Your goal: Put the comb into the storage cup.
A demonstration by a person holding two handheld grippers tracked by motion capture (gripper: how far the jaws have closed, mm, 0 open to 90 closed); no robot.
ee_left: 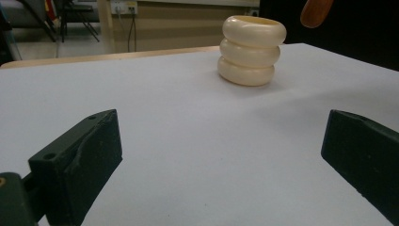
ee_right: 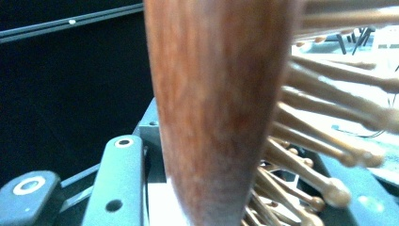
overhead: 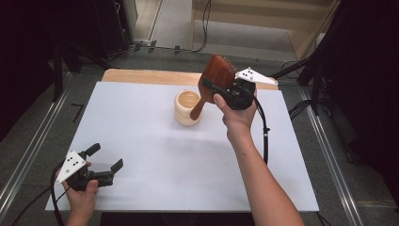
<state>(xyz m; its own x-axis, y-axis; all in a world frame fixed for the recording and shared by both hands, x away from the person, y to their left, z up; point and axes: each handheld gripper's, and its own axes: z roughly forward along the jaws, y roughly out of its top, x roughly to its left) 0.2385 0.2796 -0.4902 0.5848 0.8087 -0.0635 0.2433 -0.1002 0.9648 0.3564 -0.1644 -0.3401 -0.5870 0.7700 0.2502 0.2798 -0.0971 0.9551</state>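
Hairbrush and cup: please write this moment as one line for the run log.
right tongs: shut on hairbrush | hairbrush: held tilted, handle end over cup | left tongs: open, empty | cup: upright on table

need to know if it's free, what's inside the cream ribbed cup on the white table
The high view looks into the cream ribbed cup: its upper inner wall looks bare. The brown wooden hairbrush, clamped in the right gripper, slants its handle across the rim, covering part of the inside.
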